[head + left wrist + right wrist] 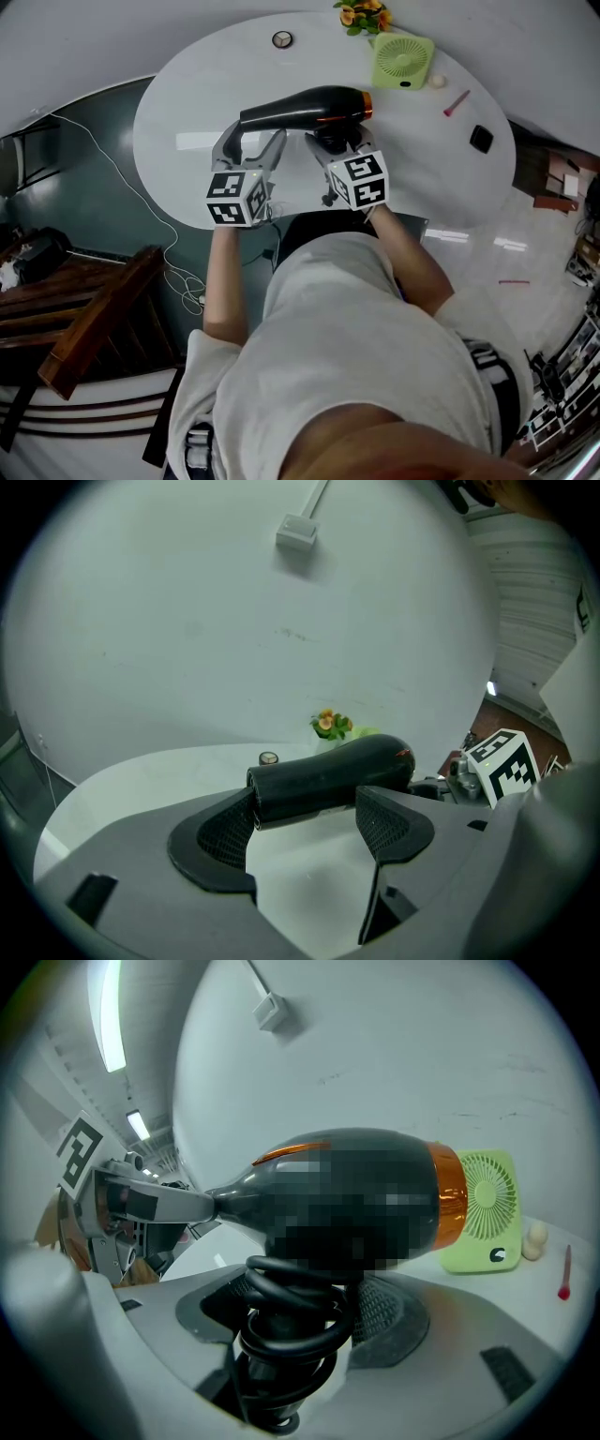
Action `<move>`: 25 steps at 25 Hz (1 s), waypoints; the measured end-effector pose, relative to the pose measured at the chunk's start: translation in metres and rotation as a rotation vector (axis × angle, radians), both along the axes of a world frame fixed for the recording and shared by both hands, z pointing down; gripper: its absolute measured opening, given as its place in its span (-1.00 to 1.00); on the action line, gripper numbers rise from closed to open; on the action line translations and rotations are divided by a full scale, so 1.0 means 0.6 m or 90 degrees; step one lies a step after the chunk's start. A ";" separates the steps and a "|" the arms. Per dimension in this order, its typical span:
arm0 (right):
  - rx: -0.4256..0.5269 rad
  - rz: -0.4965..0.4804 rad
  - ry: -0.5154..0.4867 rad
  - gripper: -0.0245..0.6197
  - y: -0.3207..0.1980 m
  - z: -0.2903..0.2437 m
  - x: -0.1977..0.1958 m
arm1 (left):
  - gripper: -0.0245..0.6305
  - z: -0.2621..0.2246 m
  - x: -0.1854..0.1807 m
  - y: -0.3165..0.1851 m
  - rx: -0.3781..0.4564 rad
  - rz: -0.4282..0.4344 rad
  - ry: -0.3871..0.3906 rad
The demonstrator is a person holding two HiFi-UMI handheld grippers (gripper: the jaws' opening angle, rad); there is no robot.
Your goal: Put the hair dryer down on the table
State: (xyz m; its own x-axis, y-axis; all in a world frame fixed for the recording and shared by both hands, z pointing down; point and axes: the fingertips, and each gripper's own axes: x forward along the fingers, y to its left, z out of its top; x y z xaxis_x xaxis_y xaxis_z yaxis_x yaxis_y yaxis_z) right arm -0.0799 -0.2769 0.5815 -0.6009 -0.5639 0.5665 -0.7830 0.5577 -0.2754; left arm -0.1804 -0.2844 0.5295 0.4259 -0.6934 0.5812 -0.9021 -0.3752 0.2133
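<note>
Over the near middle of the white oval bench (187, 103), the black hair dryer (309, 105) lies level between your two tools. From the head view I judge it not yet set down. Your right gripper (342, 148) carries it. Its fingers (386, 1309) are clamped on the handle, with the coiled cord (291, 1302) wound round that handle and caught in the grip. Your left gripper (251, 141) has its fingers (217, 841) spread wide. The nozzle end sits at their tips, against the left pad, and looks propped rather than squeezed.

The weak point is that cord. Rounded loops under the pads can roll, so the heavy barrel may twist in your right grip as you lower it. If the left tool drops away early, the nozzle could dip and strike the bench first. Once down, the round barrel may roll, and the green fan (403, 61) stands near, just beyond it. Opening the right fingers could also snag a loop and drag the dryer along.
</note>
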 end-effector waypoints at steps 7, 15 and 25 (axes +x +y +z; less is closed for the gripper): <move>-0.026 0.013 -0.003 -0.01 -0.049 0.021 -0.002 | 0.11 0.020 -0.001 -0.056 -0.013 0.009 0.002; -0.051 0.015 -0.007 -0.01 -0.091 0.045 -0.006 | 0.11 0.047 -0.006 -0.103 -0.033 0.005 0.008; -0.078 0.029 0.000 -0.01 -0.130 0.066 0.001 | 0.11 0.075 0.000 -0.149 -0.053 0.002 0.019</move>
